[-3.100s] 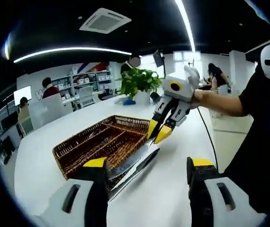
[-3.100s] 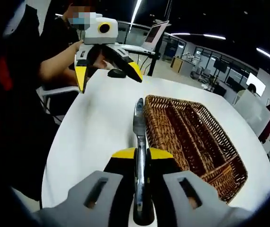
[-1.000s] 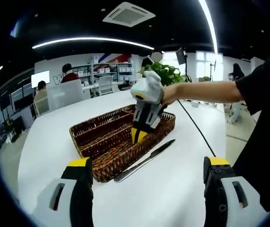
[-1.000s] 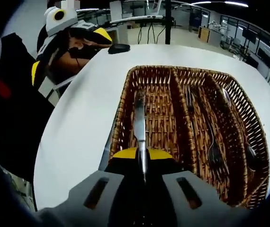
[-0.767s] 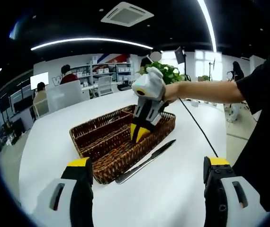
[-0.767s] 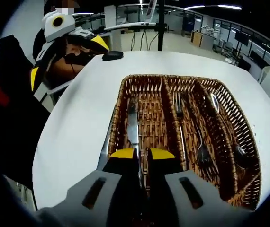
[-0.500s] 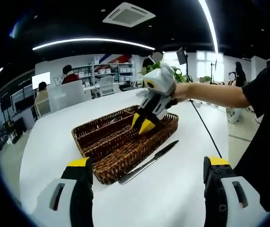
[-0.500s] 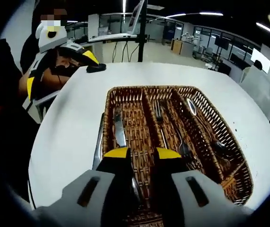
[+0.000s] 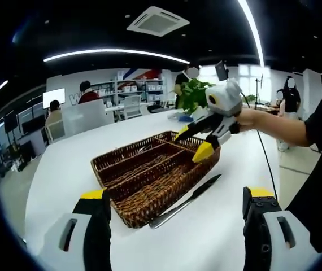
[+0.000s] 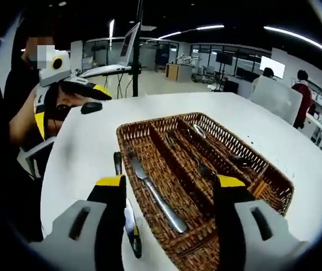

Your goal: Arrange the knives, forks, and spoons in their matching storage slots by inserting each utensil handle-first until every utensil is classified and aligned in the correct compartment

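A brown wicker basket (image 9: 152,199) with three long slots lies on the white table (image 9: 65,186). In the right gripper view one knife (image 10: 158,197) lies in the left slot of the basket (image 10: 274,183), and forks (image 10: 173,139) and spoons (image 10: 198,131) lie in the other slots. A second knife (image 10: 129,220) rests on the table along the basket's left wall, the same knife (image 9: 186,195) seen beside the basket's near wall. My right gripper (image 10: 170,182) is open and holds nothing, hovering over the basket's far end (image 9: 192,142). My left gripper (image 9: 177,195) is open, away from the basket (image 10: 70,107).
A potted plant (image 9: 192,93) stands past the basket. A black mouse (image 10: 91,107) lies near the table's edge. A cable (image 9: 265,164) runs across the table. A person's forearm (image 9: 274,121) reaches in. People sit at desks in the background.
My right gripper was shut on a knife over the left slot; it has opened, left the knife lying in that slot and pulled back. The left gripper has stayed open and nearly still.
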